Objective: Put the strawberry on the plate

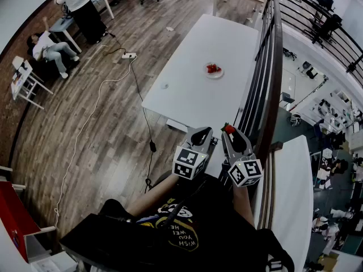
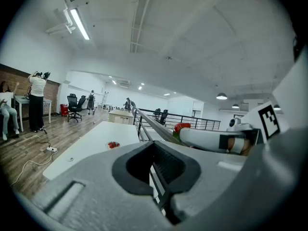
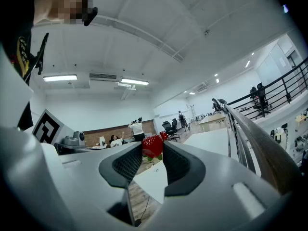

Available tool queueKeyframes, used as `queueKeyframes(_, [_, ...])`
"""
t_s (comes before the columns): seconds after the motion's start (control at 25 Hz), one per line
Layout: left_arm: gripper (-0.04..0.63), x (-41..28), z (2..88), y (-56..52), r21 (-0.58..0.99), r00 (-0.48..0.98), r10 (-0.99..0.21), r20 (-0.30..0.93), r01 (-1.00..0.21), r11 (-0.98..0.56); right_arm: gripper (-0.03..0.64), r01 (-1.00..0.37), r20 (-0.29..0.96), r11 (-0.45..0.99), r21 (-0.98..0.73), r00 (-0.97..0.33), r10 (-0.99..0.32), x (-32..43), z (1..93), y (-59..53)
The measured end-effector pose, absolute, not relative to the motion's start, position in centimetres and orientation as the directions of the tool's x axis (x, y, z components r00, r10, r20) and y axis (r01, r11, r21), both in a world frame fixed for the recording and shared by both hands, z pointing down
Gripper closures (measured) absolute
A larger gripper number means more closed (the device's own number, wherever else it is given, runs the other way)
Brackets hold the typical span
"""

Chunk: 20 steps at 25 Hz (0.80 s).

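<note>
Right gripper [image 3: 153, 154] clamps a strawberry [image 1: 229, 128] at its jaw tips
Left gripper [image 1: 199, 134] closed, empty; plate [image 1: 220, 75] at 12 o'clock on white table [image 1: 187, 89], railing [image 1: 265, 89] at 1 o'clock

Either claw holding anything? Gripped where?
Right claw pinches the strawberry by the sides of its red body, at its tips. Left claw is shut on nothing.

Red strawberry [image 3: 153, 145], green leaves. Pale grey plastic left gripper [image 2: 154, 150], right gripper [image 1: 231, 134]; black ribbed pads [image 3: 126, 165]; marker cubes [image 1: 189, 163] black-and-white squares. Long white counter [image 1: 187, 92]. Round plate [image 1: 214, 75] pale, perhaps clear, red contents. Brown wood-plank floor [image 1: 113, 152].
</note>
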State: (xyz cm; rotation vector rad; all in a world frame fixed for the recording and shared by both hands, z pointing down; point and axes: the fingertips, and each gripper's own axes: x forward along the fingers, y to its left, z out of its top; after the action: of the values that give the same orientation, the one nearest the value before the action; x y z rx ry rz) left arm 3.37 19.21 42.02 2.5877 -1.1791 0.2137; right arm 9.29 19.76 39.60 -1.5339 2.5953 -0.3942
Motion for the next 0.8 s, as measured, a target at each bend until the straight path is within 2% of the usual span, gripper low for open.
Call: queueKeyframes(0.8, [0.591, 2.7, 42.8, 19.1, 0.222, 0.676, -0.69, 0.258, -0.736, -0.639, 0.485, -0.828, 0.039, 0.473, -0.3, -0.507, -0.861, 7.7, 39.7, 20.0])
